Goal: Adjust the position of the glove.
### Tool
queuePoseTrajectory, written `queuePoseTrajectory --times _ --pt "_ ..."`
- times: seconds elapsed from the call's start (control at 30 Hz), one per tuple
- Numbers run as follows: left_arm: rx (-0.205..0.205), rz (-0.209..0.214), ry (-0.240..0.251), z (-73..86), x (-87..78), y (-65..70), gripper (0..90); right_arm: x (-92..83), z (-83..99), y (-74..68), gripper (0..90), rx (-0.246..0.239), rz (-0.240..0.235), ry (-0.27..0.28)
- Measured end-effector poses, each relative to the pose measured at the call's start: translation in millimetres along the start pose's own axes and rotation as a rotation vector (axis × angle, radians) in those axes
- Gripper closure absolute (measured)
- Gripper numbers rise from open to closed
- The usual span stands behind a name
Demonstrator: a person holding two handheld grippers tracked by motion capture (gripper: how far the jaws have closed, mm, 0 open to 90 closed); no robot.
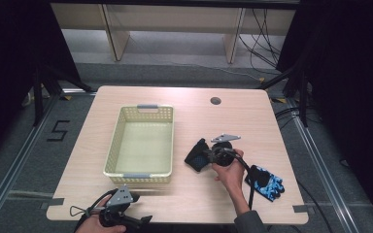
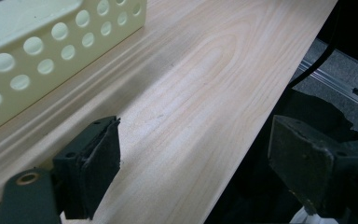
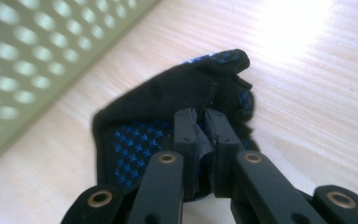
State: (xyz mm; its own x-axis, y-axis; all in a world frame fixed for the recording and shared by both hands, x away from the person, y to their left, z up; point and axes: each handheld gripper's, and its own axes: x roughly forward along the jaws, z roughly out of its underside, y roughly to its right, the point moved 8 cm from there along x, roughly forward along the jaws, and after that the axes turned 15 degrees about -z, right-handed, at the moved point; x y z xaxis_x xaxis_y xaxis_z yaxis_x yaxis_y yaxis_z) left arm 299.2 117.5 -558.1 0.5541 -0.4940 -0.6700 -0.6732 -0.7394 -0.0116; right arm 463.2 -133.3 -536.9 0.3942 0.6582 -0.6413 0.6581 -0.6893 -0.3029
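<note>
Black glove [image 3: 168,100] with blue crosses, cream basket [image 1: 141,141].

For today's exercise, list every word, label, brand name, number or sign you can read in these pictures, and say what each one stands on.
"5": a black figure marked on the grey floor, left of the table.
No readable word, label or brand shows on the basket, on either glove, or on either hand-held gripper.

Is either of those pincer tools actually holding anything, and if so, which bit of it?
Yes. The right gripper has pinched the black glove with blue dots by a fold of fabric at its near edge. The left gripper holds nothing; its jaws are open over the table.
</note>
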Motion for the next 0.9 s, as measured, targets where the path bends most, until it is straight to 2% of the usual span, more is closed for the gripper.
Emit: queuePoseTrajectory --times 0.03,0.07,0.1,0.13,0.2,0.23,0.27,0.33,0.37,0.4,0.43,0.47,0.5,0.53,0.57,0.63,0.67,0.7,0.73,0.8,0.83,0.87,0.9 --pt "0.002 0.0 0.0 -0.1 -0.2 0.0 16.5 -5.6 -2.0 -1.3 85.0 -0.019 -0.019 0.052" --pt "-0.009 0.004 0.01 -1.2 -0.1 1.3 16.5 -11.2 -1.9 -4.4 85.0 0.011 -0.027 0.069" --pt "-0.031 0.004 0.004 -0.9 -0.3 2.6 16.5 -17.5 -1.6 -8.0 85.0 0.017 -0.035 0.09" --pt "-0.018 0.006 0.016 -1.8 -0.3 2.4 16.5 -32.4 0.8 -16.3 85.0 0.032 -0.036 0.122" --pt "-0.024 0.007 0.023 -2.5 -0.3 3.1 16.5 -38.8 3.1 -21.7 84.9 0.035 -0.043 0.137" --pt "-0.005 -0.002 0.01 -1.3 -0.5 0.7 16.5 -45.2 6.7 -29.9 84.9 0.075 -0.054 0.156" --pt "0.001 -0.002 0.008 -1.0 -0.4 0.2 16.5 -50.6 10.1 -30.9 84.9 0.058 -0.053 0.174" --pt "-0.016 0.005 0.017 -1.6 -0.4 2.4 16.5 -59.8 20.5 -38.9 84.8 0.084 -0.068 0.202" --pt "-0.035 0.004 0.007 -1.0 -0.2 3.9 16.5 -66.3 32.9 -44.4 84.7 0.082 -0.058 0.199" --pt "-0.035 0.004 0.007 -1.0 -0.2 3.9 16.6 -66.3 32.9 -44.4 84.7 0.082 -0.058 0.199" --pt "-0.007 -0.001 0.001 -0.2 -0.3 2.2 16.6 -70.3 38.7 -48.6 84.7 0.08 -0.075 0.204" --pt "-0.017 0.01 0.018 -1.8 0.1 4.3 16.6 -72.6 44.7 -49.9 84.7 0.075 -0.065 0.198" --pt "0.013 0.001 0.002 -0.1 -0.2 1.7 16.6 -75.0 49.7 -52.1 84.7 0.085 -0.064 0.203" --pt "0.011 0.002 0.003 -0.2 0.0 2.0 16.6 -77.4 54.5 -53.2 84.6 0.083 -0.068 0.204" --pt "0.0 0.0 0.008 -0.6 0.6 2.5 16.9 -80.4 62.4 -56.1 84.6 0.1 -0.08 0.207" --pt "-0.003 0.0 0.009 -0.7 0.9 2.8 16.9 -80.5 66.2 -55.1 84.5 0.094 -0.068 0.204" --pt "0.008 -0.001 0.003 0.0 0.8 2.0 16.9 -80.3 69.3 -56.7 84.5 0.108 -0.072 0.202" --pt "0.007 -0.001 0.003 0.1 0.9 2.1 17.0 -80.0 71.8 -57.0 84.4 0.102 -0.073 0.203" --pt "0.008 0.0 0.002 0.3 1.0 2.3 17.1 -78.6 75.3 -62.0 84.3 0.118 -0.098 0.197" --pt "0.009 0.002 0.0 0.4 0.8 2.4 17.5 -77.6 76.6 -63.6 84.3 0.119 -0.094 0.191" --pt "-0.019 0.011 0.012 -0.8 1.2 5.3 18.6 -75.3 76.9 -63.6 84.2 0.105 -0.079 0.194" --pt "-0.009 0.012 0.008 -0.2 1.0 4.9 19.2 -75.0 78.8 -69.4 84.1 0.147 -0.082 0.179" --pt "-0.027 0.014 0.001 0.4 1.2 6.6 19.5 -71.1 79.3 -72.8 84.0 0.143 -0.091 0.178"
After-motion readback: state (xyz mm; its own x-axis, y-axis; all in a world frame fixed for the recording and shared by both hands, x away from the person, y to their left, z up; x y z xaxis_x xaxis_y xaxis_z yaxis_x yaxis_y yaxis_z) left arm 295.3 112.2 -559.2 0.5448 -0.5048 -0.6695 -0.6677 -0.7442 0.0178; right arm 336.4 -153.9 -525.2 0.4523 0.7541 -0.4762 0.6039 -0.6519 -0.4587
